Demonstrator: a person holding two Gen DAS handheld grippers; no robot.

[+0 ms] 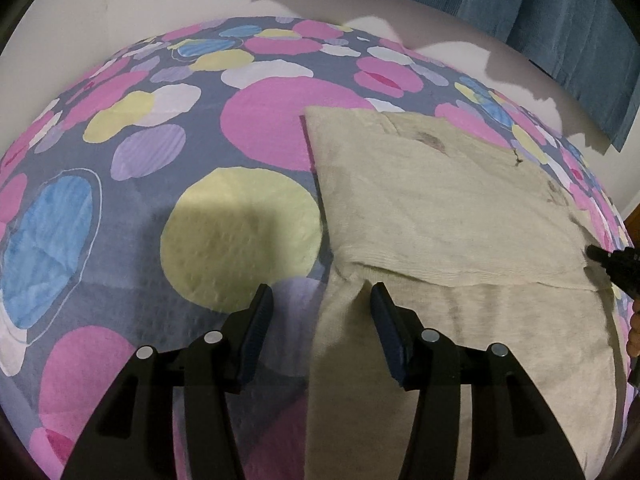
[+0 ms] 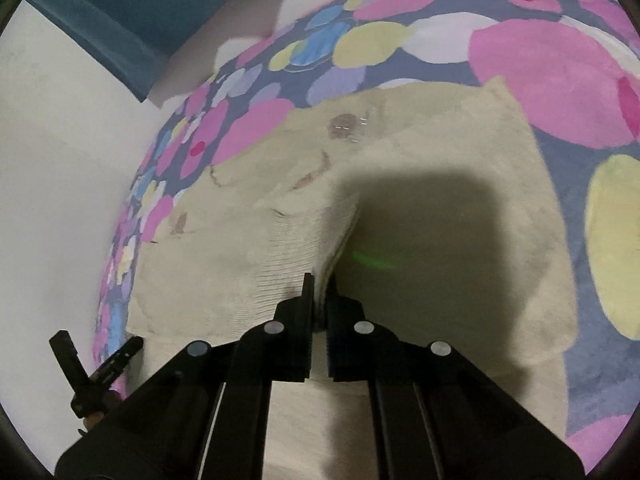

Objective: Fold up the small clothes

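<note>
A beige knitted garment [image 1: 440, 208] lies flat on a bedspread [image 1: 200, 128] printed with coloured circles; it has faint brown marks near its far edge. My left gripper [image 1: 320, 300] stands open over the garment's left edge, with cloth under the gap and the pads not pressing it. In the right wrist view the garment [image 2: 420, 160] has a ribbed band, and my right gripper [image 2: 320, 284] is shut on a raised fold of that band. The right gripper's tip [image 1: 612, 262] shows at the garment's right edge. The left gripper [image 2: 98, 344] appears at the lower left, open.
A blue curtain [image 1: 540, 4] hangs behind the bed against a white wall [image 2: 60, 160]. The bed's edge runs close along the garment's far side and right side. Bare bedspread [image 2: 580, 80] stretches to the left of the garment.
</note>
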